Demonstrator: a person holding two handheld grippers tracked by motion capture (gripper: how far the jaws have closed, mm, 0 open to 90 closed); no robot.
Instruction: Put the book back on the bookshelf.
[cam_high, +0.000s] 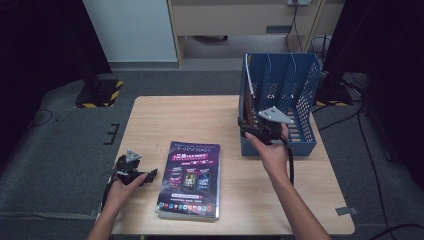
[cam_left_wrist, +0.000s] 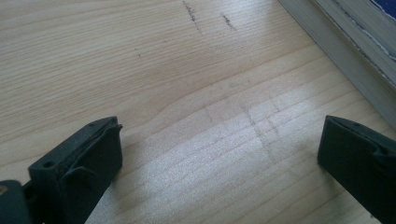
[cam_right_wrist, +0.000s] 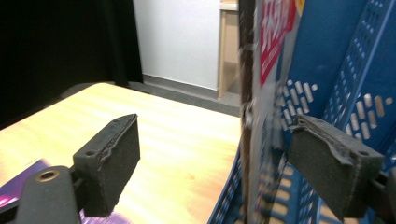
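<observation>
Over at the right, the right gripper (cam_high: 251, 131) hovers at the near left corner of the blue file rack (cam_high: 300, 80), its jaws spread wide on either side of a thin upright magazine (cam_right_wrist: 261, 93) in the rack's left slot, not pinching it. Down at the near left, the left gripper (cam_high: 145, 175) rests low over the counter (cam_high: 165, 115), jaws spread apart, nothing between them. A purple book (cam_high: 191, 179) lies flat just right of it.
</observation>
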